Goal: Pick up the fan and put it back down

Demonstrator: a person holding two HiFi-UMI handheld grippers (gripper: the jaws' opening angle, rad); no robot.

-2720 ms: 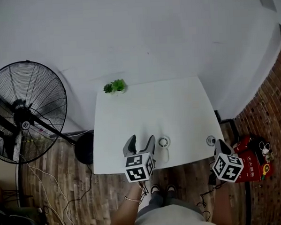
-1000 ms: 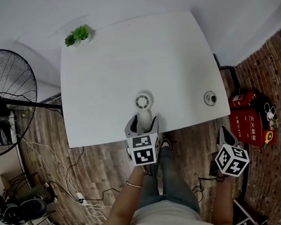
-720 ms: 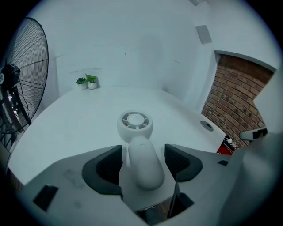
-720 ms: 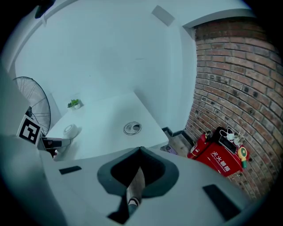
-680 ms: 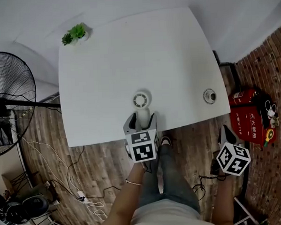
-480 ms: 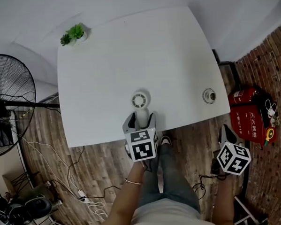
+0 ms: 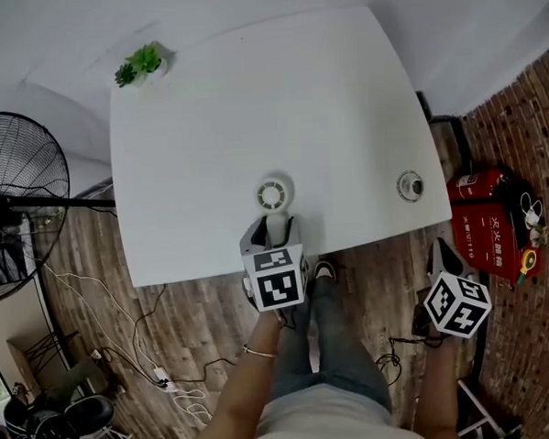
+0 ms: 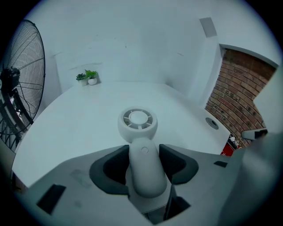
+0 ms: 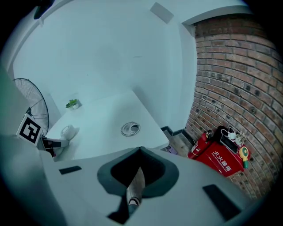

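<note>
Closing on the fan [image 8: 137, 121] handle, L gripper [image 8: 144, 152] jaws just pinched it. R gripper [image 9: 140, 150] jaws were shut, empty.

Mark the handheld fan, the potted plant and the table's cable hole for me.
handheld fan [image 8: 137, 120]: left gripper view, round head.
potted plant [image 7: 140, 63]: head view, leaves.
cable hole [image 7: 410, 186]: head view, its middle.

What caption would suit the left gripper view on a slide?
Left gripper, jaws just closed onto the handle of a small white fan lying on the table.
</note>
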